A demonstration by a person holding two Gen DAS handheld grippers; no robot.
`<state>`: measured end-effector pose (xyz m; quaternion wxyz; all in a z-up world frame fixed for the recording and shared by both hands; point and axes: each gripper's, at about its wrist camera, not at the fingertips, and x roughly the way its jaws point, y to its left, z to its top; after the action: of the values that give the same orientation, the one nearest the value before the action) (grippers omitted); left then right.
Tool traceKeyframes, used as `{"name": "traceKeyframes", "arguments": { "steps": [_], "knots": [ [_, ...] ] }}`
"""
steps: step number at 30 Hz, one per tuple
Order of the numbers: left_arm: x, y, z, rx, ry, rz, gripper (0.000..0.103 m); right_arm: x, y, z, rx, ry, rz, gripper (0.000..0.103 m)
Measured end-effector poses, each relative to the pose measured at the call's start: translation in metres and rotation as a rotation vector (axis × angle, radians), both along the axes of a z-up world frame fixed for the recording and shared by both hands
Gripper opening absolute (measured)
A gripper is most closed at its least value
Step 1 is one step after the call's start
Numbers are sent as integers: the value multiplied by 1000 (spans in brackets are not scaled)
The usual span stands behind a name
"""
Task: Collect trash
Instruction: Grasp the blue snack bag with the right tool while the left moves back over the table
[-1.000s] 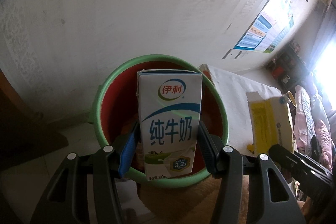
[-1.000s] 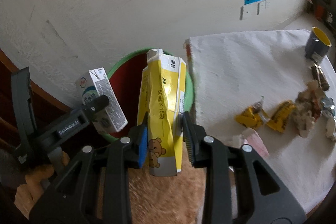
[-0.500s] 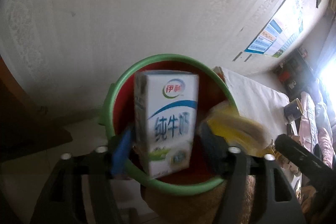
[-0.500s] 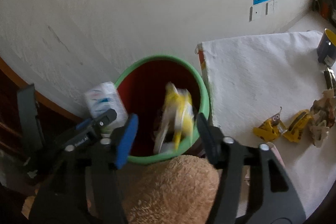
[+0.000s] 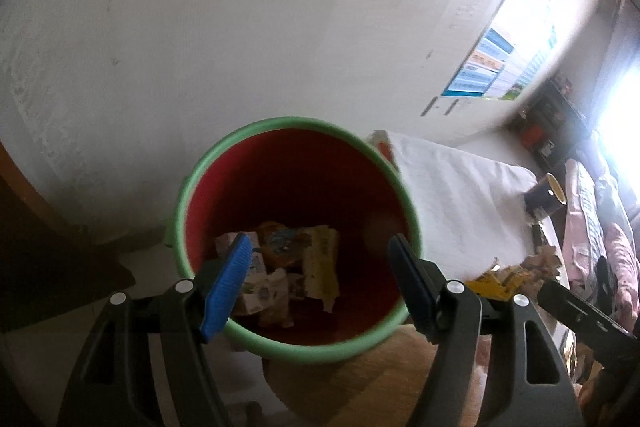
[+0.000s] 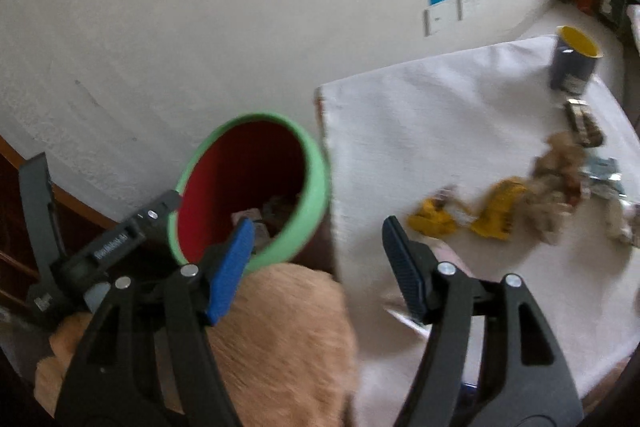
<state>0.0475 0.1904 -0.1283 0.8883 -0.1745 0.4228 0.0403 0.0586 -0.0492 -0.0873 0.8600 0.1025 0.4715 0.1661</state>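
Both empty, the left hand-held gripper (image 5: 320, 275) gapes over the green-rimmed red plastic bin (image 5: 296, 347) while the right hand-held gripper's (image 6: 316, 255) jaws are opening, toward light, crinkly yellow foil wrappers (image 6: 496, 209) on the white-clothed surface (image 6: 440, 115), probably best pinched across their bunched middles.

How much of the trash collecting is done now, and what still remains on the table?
Done: cartons and wrappers lie inside the red bin, including a yellow carton. In hand: nothing; the left claw is open over the bin, and the right claw is opening, empty. Left: yellow wrappers and crumpled scraps on the white table, near the mug.
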Motion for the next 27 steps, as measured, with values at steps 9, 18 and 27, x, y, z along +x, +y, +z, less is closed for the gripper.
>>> {"name": "traceKeyframes", "arguments": {
  "steps": [9, 18, 27],
  "knots": [
    [-3, -62, 14, 24, -5, -153, 68, -53, -112, -17, -122, 71, -115, 76],
    [-13, -143, 8, 61, 44, -354, 68, -101, -142, -70, -136, 249, -36, 79],
    [-14, -183, -11, 76, 142, -426, 68, -97, -112, -108, -177, 330, 84, 40]
  ]
}}
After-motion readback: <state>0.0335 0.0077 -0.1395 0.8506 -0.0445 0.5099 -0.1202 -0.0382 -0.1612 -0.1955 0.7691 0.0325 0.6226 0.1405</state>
